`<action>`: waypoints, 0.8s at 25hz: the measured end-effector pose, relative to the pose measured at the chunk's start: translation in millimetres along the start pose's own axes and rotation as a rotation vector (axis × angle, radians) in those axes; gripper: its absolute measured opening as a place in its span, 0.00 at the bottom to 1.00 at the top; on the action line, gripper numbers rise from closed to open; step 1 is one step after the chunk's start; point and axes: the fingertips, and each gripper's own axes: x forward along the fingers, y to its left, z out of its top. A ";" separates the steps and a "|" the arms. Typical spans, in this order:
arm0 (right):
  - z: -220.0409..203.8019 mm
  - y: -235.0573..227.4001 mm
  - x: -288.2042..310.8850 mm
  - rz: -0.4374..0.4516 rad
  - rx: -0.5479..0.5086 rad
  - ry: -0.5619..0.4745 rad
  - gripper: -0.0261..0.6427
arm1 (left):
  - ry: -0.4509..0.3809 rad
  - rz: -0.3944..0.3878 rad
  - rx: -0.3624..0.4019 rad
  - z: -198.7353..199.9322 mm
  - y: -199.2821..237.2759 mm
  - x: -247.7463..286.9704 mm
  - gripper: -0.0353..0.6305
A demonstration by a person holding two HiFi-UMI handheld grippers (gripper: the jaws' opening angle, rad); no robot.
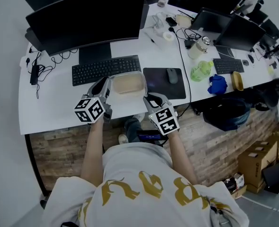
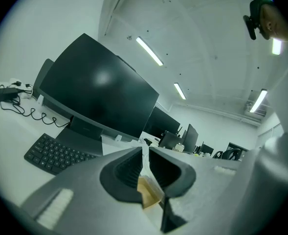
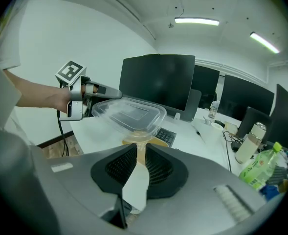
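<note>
Crosswise, the left hand-held gripper [image 1: 105, 86] clamps the left end of the lidded container [image 1: 128, 83], whose long axis runs left to right over the counter [image 1: 54, 109] (just before the keyboard [image 1: 106, 69]); the right hand-held gripper [image 1: 151, 100] pinches its near-right rim.

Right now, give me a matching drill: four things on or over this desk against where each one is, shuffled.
1 container
2 mouse
3 green bottle
4 keyboard

A on the black pad
B beside the blue cloth
C gripped by left gripper and right gripper
D in front of the big monitor

Pairs: 1-C, 2-A, 3-B, 4-D
</note>
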 end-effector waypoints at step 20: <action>1.7 9.1 -2.9 -0.006 -0.001 -0.001 0.16 | -0.017 -0.008 -0.026 1.8 0.5 -10.9 0.11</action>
